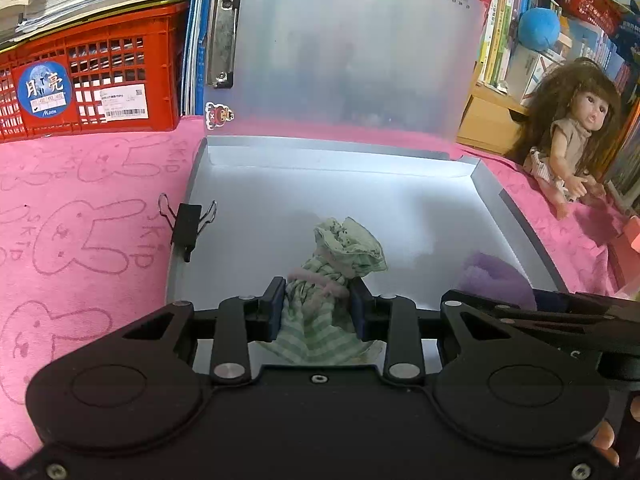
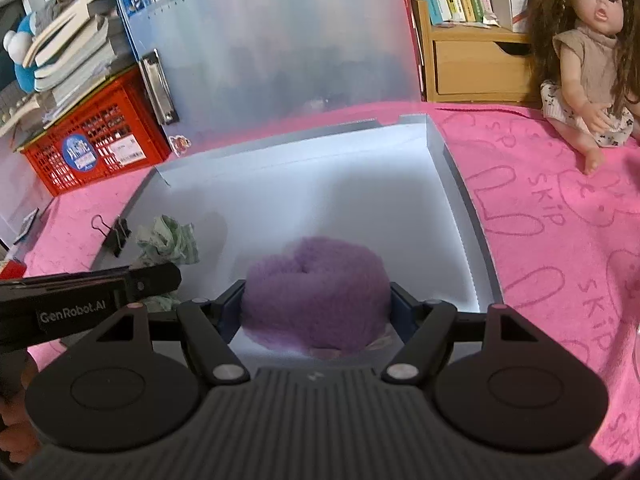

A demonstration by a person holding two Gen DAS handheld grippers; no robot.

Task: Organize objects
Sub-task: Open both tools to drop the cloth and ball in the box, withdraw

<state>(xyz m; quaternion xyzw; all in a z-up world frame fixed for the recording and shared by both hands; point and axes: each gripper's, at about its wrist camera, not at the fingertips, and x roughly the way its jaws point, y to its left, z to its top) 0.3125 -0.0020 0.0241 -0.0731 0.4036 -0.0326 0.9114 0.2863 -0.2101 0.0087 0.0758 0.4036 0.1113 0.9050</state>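
Observation:
A small green striped doll dress sits between the pads of my left gripper, which is shut on it, low over the floor of an open translucent file box. My right gripper is shut on a fluffy purple garment, held over the same file box near its front right. The green dress and the left gripper's arm show at the left of the right wrist view. The purple garment peeks out at the right of the left wrist view. The box lid stands upright behind.
A black binder clip grips the box's left wall. A doll with long brown hair sits on the pink towel to the right. A red crate stacked with books stands at the back left. Bookshelves and a wooden drawer line the back.

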